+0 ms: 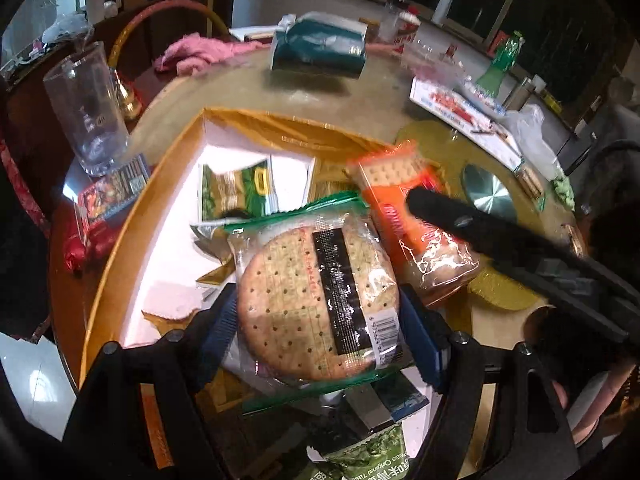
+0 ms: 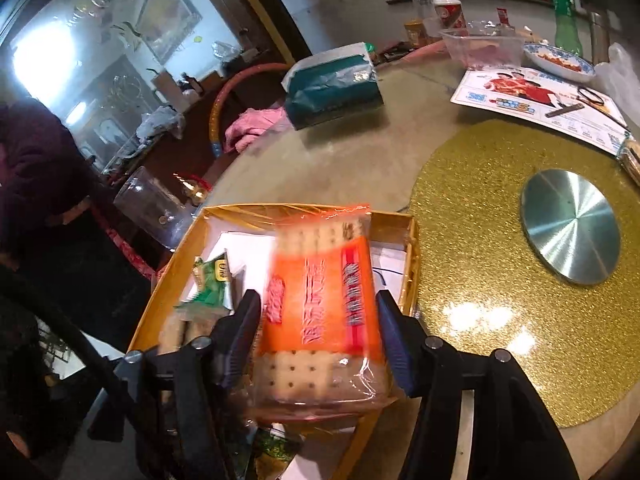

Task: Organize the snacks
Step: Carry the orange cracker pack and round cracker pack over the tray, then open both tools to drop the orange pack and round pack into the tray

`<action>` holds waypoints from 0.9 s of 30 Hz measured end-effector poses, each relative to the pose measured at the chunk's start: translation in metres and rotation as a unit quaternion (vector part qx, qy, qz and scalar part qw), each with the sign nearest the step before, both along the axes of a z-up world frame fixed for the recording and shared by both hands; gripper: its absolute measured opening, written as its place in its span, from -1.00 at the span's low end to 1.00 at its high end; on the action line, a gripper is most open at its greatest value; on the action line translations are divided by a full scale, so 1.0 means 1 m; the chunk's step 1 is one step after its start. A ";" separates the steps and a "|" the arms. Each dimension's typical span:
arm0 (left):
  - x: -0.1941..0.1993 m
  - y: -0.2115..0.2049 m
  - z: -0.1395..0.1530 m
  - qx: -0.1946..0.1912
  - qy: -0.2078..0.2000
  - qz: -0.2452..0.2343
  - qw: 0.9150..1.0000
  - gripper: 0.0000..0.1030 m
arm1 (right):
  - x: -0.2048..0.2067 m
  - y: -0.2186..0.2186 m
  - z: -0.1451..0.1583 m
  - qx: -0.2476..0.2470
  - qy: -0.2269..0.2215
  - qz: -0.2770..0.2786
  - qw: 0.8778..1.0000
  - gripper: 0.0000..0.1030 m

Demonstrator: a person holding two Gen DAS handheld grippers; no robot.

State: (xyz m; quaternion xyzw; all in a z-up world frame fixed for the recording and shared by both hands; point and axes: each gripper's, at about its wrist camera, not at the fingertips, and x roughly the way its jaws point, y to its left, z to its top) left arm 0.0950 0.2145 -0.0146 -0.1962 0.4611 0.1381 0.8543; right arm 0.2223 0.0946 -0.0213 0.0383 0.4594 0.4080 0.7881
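My left gripper [image 1: 316, 316] is shut on a round cracker pack [image 1: 316, 300] in clear wrap with a black label, held over the gold box [image 1: 120, 240]. My right gripper [image 2: 320, 328] is shut on an orange square-cracker pack [image 2: 324, 304], also over the gold box [image 2: 160, 292]. The orange pack [image 1: 404, 216] and the right gripper's black finger show in the left wrist view, just right of the round pack. A green snack packet [image 1: 236, 192] lies in the box on its white lining; it also shows in the right wrist view [image 2: 210, 288].
A clear glass [image 1: 86, 112] and a red packet [image 1: 108, 200] stand left of the box. A teal tissue pack [image 2: 332, 88], pink cloth [image 2: 252, 126], a leaflet [image 2: 536, 104], a plastic tub [image 2: 480, 46] and a gold mat [image 2: 500, 300] with a metal disc [image 2: 570, 226] are on the table.
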 end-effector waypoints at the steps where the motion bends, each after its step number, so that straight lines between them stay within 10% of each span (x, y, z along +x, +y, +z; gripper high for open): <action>1: -0.001 0.001 -0.001 -0.004 0.000 0.005 1.000 0.65 | 0.000 -0.004 0.001 0.015 0.005 0.009 1.000 0.37; 11: -0.008 -0.010 -0.006 0.007 0.013 0.018 1.000 0.79 | 0.000 -0.058 0.019 0.075 0.027 0.018 0.997 0.43; 17: -0.035 -0.022 0.030 -0.011 -0.074 0.055 0.996 0.80 | -0.001 -0.112 0.015 0.070 0.022 0.025 0.997 0.43; 23: -0.028 -0.061 0.026 0.086 -0.018 0.033 0.996 0.83 | 0.018 -0.179 0.009 0.065 0.021 -0.008 0.998 0.49; 27: -0.042 -0.072 0.033 0.049 -0.062 0.064 0.995 0.83 | 0.036 -0.229 0.011 0.065 0.008 -0.051 0.997 0.50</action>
